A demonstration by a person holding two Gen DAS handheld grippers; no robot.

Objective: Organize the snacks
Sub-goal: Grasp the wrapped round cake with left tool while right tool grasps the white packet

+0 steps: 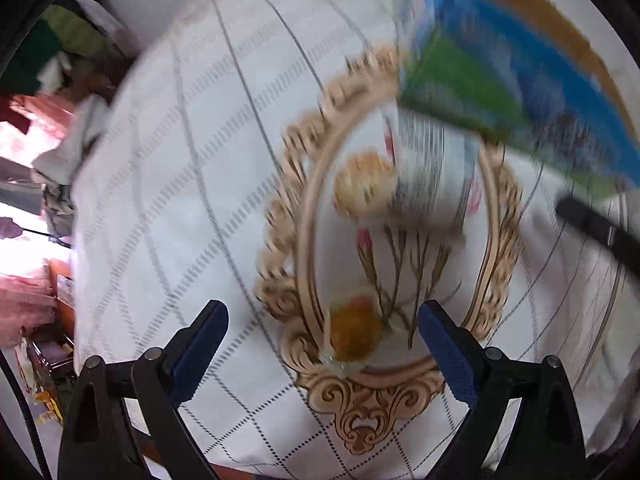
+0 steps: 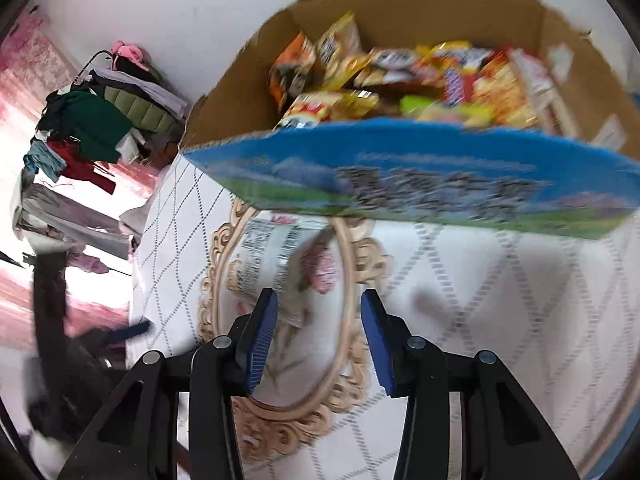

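Blue-padded fingers of the left gripper (image 1: 324, 312) stand wide apart, released, holding nothing. A round orange snack (image 1: 354, 332) in clear wrap lies on the tray between them, nearer the right finger, touching neither. A second orange snack (image 1: 364, 184) lies further along the tray, beside a white packet (image 1: 432, 172).

Right gripper (image 2: 319, 296) fingers stand apart at a narrower gap, nothing between them; the white packet lies just beyond its left finger.

Surface (image 2: 480, 300): white quilted cloth, grey diamond lines. On it, an ornate oval tray (image 1: 308, 208) with floral print, and behind it a cardboard box (image 2: 420, 12), blue and green outside, full of mixed snack packets (image 2: 400, 80).

Room: white wall (image 2: 160, 8), heaped clothes (image 2: 100, 120) at left. Both views blurred.
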